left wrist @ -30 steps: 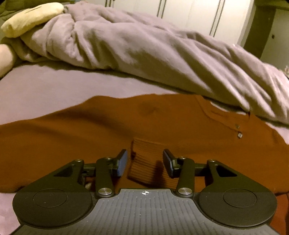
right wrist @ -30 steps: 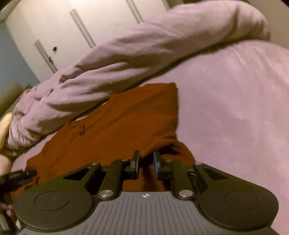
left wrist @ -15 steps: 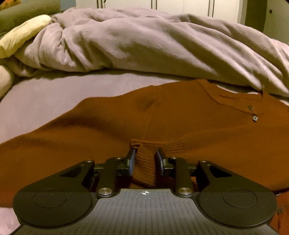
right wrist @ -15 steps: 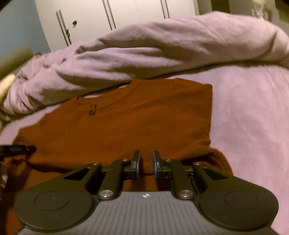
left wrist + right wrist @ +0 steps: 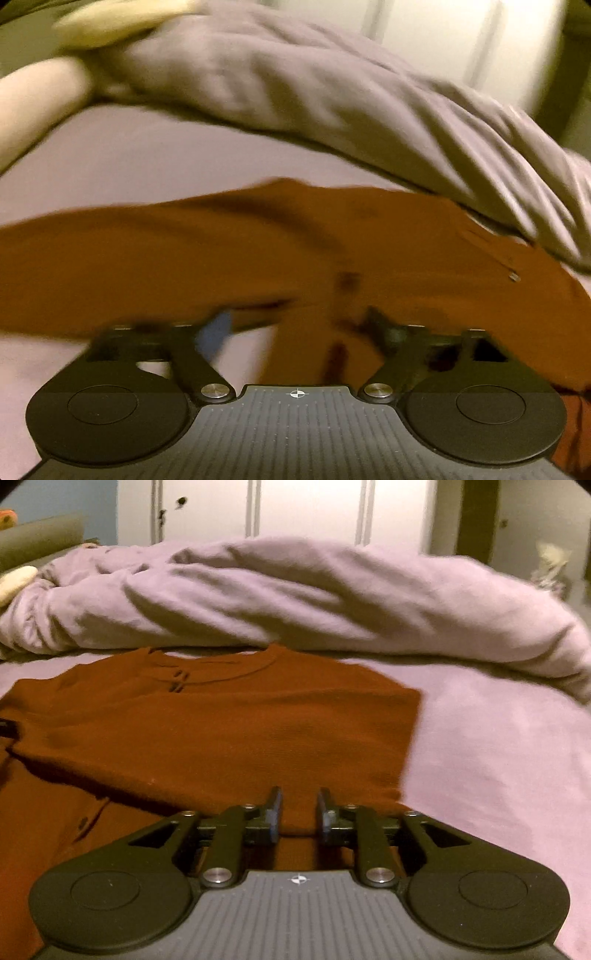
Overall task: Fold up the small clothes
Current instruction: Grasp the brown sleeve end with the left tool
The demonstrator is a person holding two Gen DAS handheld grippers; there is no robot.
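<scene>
A rust-brown knit top lies flat on a bed covered by a smooth lilac sheet. The fabric looks soft and matte, with a fine knit grain. Its rounded neckline, with a short button placket, points toward a bulky, crumpled lilac duvet heaped in soft folds across the far side of the bed. The right side of the garment is folded inward, giving a straight vertical edge, and the upper layer casts a dark shadow line across the layer beneath on the left.

In the right wrist view, the right hand-held gripper sits low over the near hem of the top. Its two flat black fingers, faced with bluish pads, stand apart with brown cloth in the gap, and the jaws are opening; the pads do not appear to press the fabric.

The left wrist view is heavily motion-blurred. The left hand-held gripper is spread wide and opening, its fingers far apart over the edge of the brown top, gripping nothing. A pale yellow cushion and a cream pillow lie at the bed's far left. White panelled wardrobe doors stand behind the bed.
</scene>
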